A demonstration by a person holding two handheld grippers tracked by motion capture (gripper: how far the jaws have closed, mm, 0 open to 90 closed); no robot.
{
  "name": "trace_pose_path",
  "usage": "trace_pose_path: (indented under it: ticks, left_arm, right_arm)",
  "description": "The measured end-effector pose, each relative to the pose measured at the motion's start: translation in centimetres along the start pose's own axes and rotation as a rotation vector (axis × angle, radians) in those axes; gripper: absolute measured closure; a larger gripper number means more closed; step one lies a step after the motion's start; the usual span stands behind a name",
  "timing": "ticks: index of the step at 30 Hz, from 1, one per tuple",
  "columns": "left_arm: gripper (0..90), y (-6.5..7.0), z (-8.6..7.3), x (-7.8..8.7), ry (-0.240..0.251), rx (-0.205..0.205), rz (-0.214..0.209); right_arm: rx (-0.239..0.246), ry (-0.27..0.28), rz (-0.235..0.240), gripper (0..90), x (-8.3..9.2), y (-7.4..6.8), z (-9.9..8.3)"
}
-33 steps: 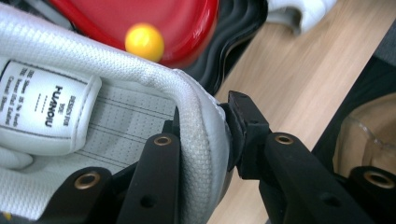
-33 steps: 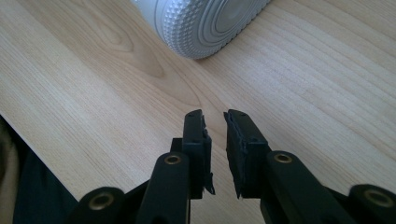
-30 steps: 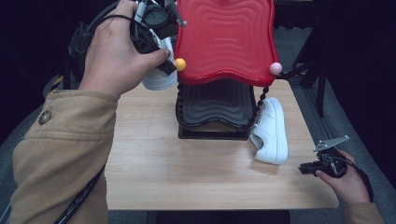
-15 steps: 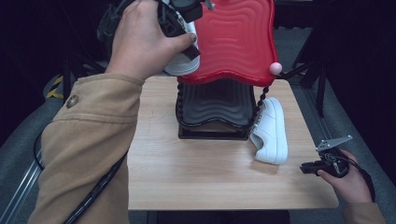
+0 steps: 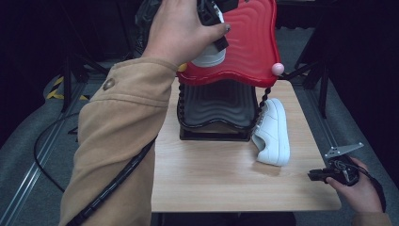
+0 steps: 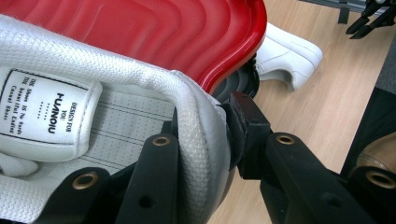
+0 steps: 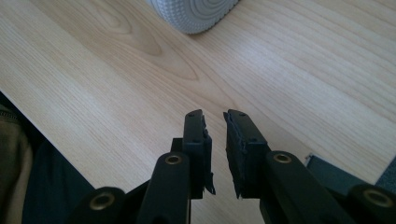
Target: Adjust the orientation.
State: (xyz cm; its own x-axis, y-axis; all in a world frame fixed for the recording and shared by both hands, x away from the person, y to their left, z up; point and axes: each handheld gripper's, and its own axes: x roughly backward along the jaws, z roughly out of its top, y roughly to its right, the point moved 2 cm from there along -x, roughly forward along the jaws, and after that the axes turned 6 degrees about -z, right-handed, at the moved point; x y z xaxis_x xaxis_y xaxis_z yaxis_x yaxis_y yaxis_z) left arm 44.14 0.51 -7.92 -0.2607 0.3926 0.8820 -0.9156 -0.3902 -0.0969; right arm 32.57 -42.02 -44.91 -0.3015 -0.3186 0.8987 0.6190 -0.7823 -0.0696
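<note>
My left gripper (image 5: 212, 29) is shut on the heel collar of a white sneaker (image 5: 209, 57), which hangs over the left part of the red wavy top shelf (image 5: 249, 42) of a shoe rack. In the left gripper view one jaw is inside the sneaker (image 6: 93, 93) and the other outside, so the left gripper (image 6: 205, 126) pinches its padded wall. A second white sneaker (image 5: 273, 132) leans on its side against the rack's right post. My right gripper (image 5: 316, 175) rests low at the table's right front, its jaws a narrow gap apart with nothing between them (image 7: 215, 116).
The rack has a black wavy lower shelf (image 5: 216, 108) and a pink ball (image 5: 277, 68) at a corner of the red shelf. It stands at the back of the wooden table (image 5: 211, 183). A cable trails from the left sleeve. The second sneaker's sole (image 7: 196, 11) lies ahead of the right gripper.
My left hand has carried the white sneaker rightward and upward, from beside the rack's left edge to over the red shelf. The right gripper has stayed where it was.
</note>
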Motion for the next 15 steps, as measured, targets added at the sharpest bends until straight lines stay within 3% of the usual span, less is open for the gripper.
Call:
trace_pose_path:
  ticks: [6,11,15]
  left_arm:
    - [74.0,-1.2,1.2,-1.2,0.021,0.006,0.006]
    - [74.0,-1.9,1.5,-2.1,0.004,-0.014,0.033]
    - [74.0,-2.1,1.4,-2.7,0.034,-0.029,0.01]
  right_arm:
    - [-0.017,-0.011,0.002,77.8,0.1,-0.1,-0.6]
    - [-0.008,-0.025,0.013,77.5,-0.2,-0.5,-0.6]
    - [-0.003,-0.039,0.031,76.9,-0.8,-0.8,-0.5]
